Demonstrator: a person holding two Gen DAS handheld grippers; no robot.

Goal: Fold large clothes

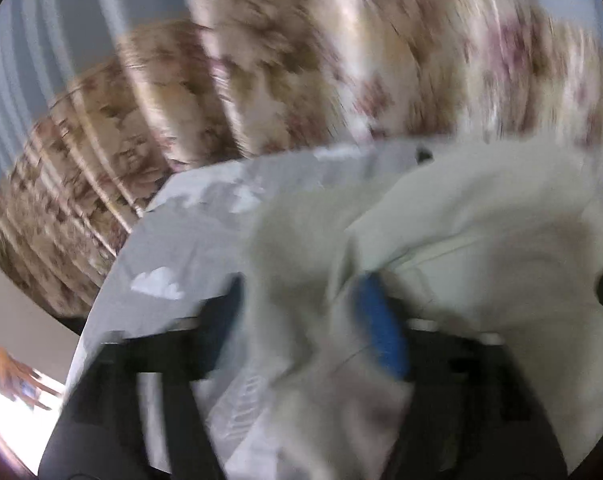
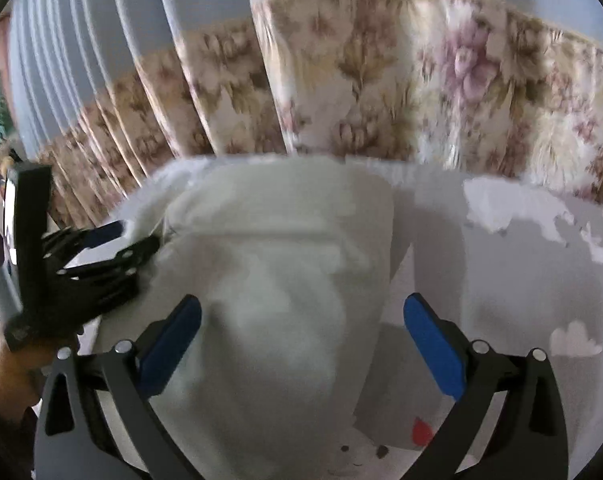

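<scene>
A white garment (image 2: 277, 264) lies bunched on a grey sheet with white clouds (image 2: 513, 272). In the right wrist view my right gripper (image 2: 301, 348) is open, its blue pads (image 2: 433, 348) standing either side of the garment's near part, holding nothing. My left gripper (image 2: 133, 248) shows at the left of that view, shut on the garment's left edge. In the blurred left wrist view the garment (image 1: 461, 240) drapes over my left gripper (image 1: 321, 320); one blue pad (image 1: 381, 328) shows, the other finger is hidden by cloth.
A pleated curtain (image 2: 341, 80) with a floral band hangs just behind the sheet's far edge. The person's hand (image 2: 9, 364) holds the left gripper at the lower left. A bright floor area (image 1: 17, 408) shows at the lower left of the left wrist view.
</scene>
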